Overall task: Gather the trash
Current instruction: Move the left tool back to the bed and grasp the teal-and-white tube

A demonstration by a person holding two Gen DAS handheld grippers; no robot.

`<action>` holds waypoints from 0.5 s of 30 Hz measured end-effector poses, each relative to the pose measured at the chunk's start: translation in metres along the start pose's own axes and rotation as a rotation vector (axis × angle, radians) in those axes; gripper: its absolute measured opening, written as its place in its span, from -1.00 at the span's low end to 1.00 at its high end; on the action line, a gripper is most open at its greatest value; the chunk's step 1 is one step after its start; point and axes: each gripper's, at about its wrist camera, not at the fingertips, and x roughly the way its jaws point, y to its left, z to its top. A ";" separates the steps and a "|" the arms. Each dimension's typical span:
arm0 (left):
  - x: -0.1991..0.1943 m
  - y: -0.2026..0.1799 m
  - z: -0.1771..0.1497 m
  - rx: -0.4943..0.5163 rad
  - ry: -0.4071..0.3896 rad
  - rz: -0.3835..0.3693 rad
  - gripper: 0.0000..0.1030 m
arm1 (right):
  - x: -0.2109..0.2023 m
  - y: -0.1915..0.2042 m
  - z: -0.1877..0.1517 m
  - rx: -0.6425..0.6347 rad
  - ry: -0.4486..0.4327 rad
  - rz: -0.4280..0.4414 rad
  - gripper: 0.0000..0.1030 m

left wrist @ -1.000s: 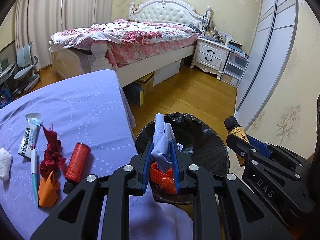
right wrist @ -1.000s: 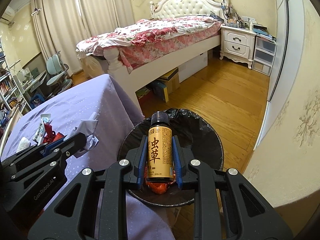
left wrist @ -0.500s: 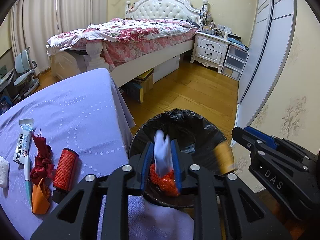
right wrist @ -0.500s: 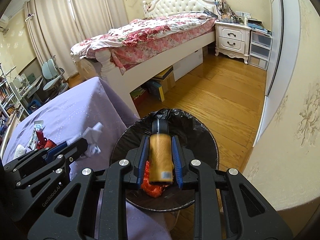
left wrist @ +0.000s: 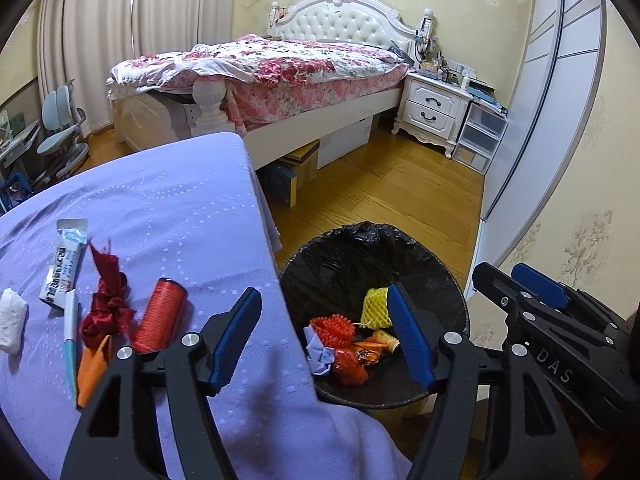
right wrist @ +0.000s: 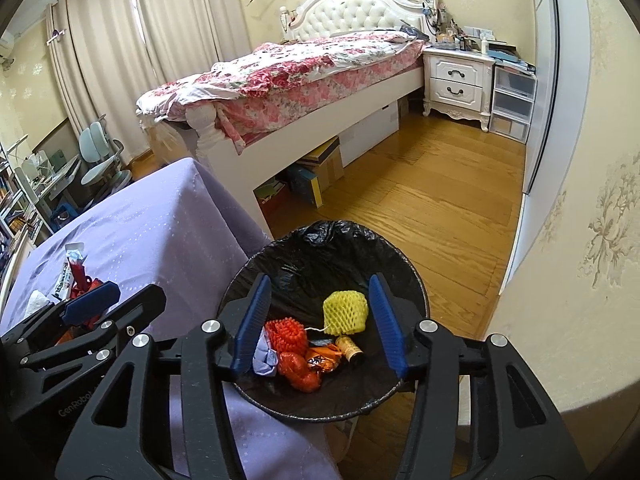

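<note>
Both loads dropped since the earlier frames: blue paper wad and brown bottle now lie in the black-lined bin off the worktop's right edge. Left gripper and right gripper, jaws just opened, stand apart and empty over it.

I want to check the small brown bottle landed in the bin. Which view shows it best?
The right wrist view: the bottle lies unobstructed among the trash in the bin. In the left wrist view it is partly hidden behind a jaw.
</note>
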 end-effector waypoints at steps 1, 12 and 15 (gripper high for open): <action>-0.001 0.002 -0.001 -0.003 0.000 0.003 0.30 | 0.000 0.001 0.000 -0.001 0.000 0.001 0.06; -0.032 0.054 -0.016 -0.087 -0.007 0.069 0.30 | -0.008 0.038 -0.011 -0.033 0.019 0.049 0.17; -0.040 0.073 -0.021 -0.115 -0.011 0.097 0.30 | -0.008 0.050 -0.014 -0.047 0.026 0.063 0.17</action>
